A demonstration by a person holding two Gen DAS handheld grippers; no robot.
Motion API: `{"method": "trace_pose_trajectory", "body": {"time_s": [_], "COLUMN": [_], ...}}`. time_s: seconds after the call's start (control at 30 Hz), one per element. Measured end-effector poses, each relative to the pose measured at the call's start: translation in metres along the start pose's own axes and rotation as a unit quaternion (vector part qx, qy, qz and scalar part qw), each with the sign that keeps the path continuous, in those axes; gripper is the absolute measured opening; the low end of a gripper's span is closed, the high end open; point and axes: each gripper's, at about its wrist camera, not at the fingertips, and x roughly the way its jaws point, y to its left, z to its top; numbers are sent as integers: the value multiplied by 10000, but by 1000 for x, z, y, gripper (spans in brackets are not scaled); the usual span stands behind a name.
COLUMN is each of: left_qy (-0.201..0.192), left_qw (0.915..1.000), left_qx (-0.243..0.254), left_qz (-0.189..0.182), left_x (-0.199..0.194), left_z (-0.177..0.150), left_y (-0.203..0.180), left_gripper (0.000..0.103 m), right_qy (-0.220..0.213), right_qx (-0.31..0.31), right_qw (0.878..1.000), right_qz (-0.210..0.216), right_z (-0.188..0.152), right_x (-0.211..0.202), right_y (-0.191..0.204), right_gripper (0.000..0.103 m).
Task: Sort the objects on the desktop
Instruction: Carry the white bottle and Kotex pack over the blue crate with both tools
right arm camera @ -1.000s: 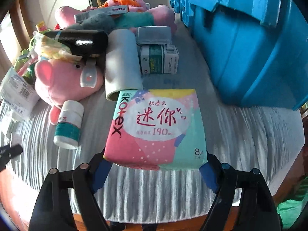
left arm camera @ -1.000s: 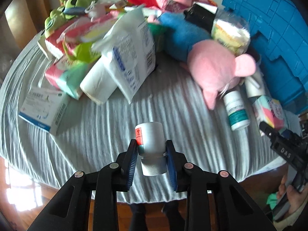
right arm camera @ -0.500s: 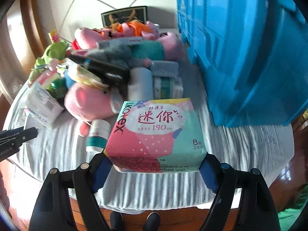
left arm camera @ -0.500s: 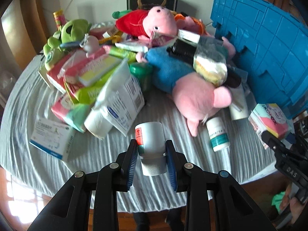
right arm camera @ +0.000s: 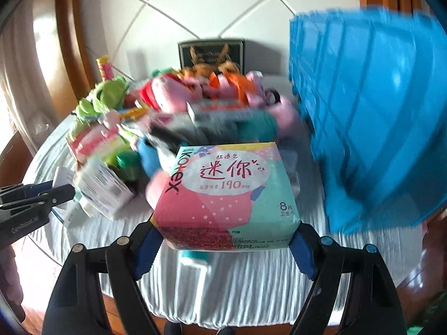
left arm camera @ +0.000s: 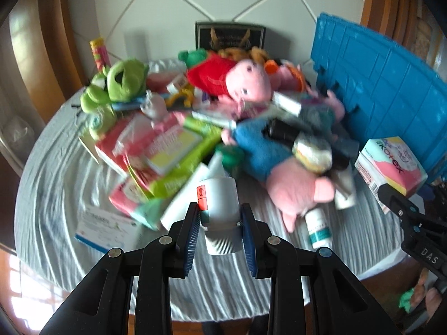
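Two grippers, each gripping one thing above the table [left arm camera: 56, 173]. Left gripper [left arm camera: 220, 223] pinching a white bottle [left arm camera: 220, 203] between blue pads, ribbed cap toward the camera, red-and-teal label on its side. Right gripper [right arm camera: 223, 240] spread wide but clamped on a Kotex pack [right arm camera: 226, 195], pink and teal, flat between the fingers. Beyond, one heap of plush toys and boxes; one blue crate [right arm camera: 377, 125] at right.
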Motion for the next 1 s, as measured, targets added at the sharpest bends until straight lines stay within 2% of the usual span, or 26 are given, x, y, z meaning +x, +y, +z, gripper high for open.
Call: {"method": "trace_pose_trajectory", "body": {"time_s": [0.27, 0.47, 0.67, 0.77, 0.9, 1.0], "left_qy": [-744, -1181, -1522, -1701, -1708, -1521], "left_qw": [9966, 9899, 9813, 9754, 9701, 9672], "left_qx": [341, 671, 956, 1140, 1347, 1523], "left_qz": [-66, -397, -684, -812, -1080, -1347], "left_x": [-38, -54, -70, -80, -86, -88], "left_z": [39, 70, 109, 130, 161, 184], "left_y": [6, -16, -71, -113, -194, -264], "left_gripper": [28, 28, 28, 28, 28, 28], "right_qy": [-889, -1373, -1675, -1620, -1270, -695], "right_qx": [-305, -24, 256, 294, 225, 103], "right_qw": [9954, 9893, 9804, 9786, 9824, 9889], "right_qz": [-201, -492, -1003, -1236, -1351, -1309], "right_z": [53, 81, 97, 105, 111, 115], "right_x": [-56, -101, -144, -151, -142, -121], "right_y": [18, -6, -80, -128, -203, -267], "right_gripper": [80, 80, 80, 80, 80, 80]}}
